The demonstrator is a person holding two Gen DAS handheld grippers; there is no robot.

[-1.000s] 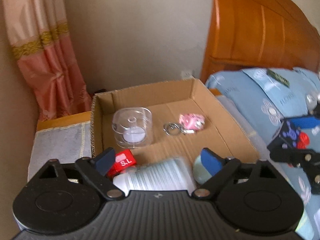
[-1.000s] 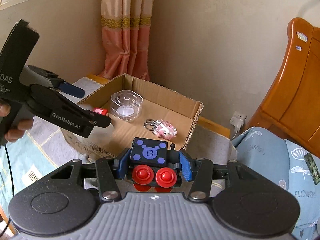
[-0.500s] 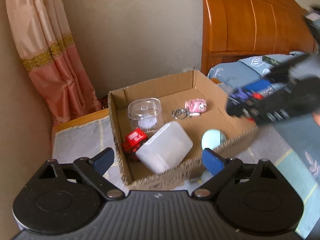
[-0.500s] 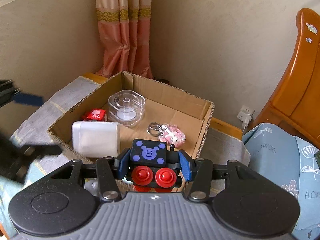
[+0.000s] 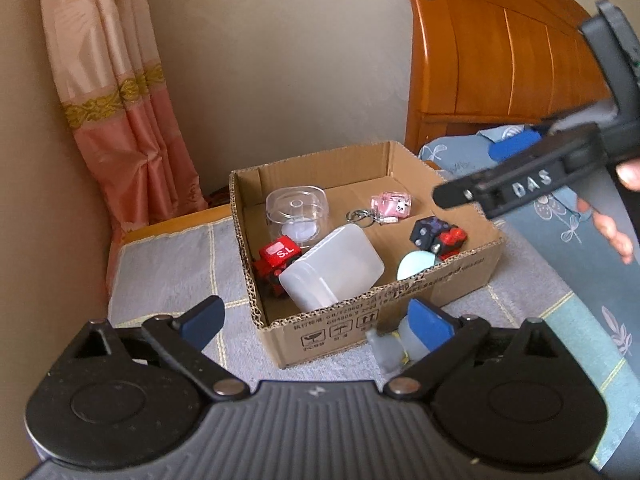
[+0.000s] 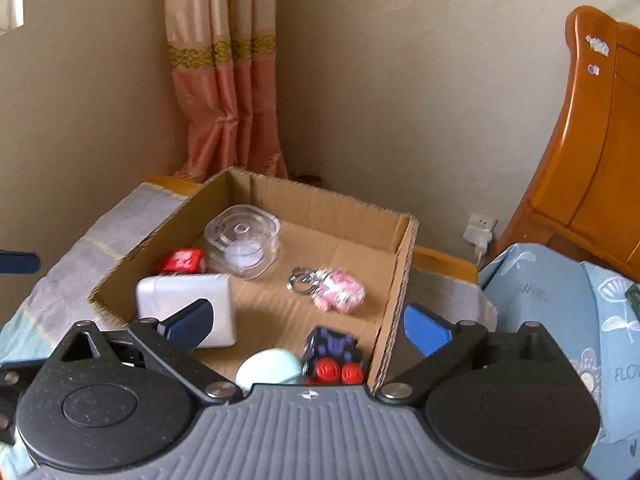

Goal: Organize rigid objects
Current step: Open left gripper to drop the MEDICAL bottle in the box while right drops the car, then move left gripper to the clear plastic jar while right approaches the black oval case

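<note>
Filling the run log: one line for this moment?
right gripper: opening, empty | black-purple cube toy: in cardboard box | left gripper: opening, empty

Much of the box's contents sits half-hidden or smeared.

In the right wrist view, the pale blue round thing (image 6: 269,368) and the black toy with red buttons (image 6: 334,356) at 6 o'clock are cut by the gripper body, and both look blurred, as does the pink keychain (image 6: 340,290). The red block (image 6: 180,261) hides behind the white plastic case (image 6: 184,308). In the left wrist view, a pale bottle-like thing (image 5: 394,346) at 5 o'clock is mostly covered by a blue pad; a hand (image 5: 612,224) at 3 o'clock runs off the edge.
</note>
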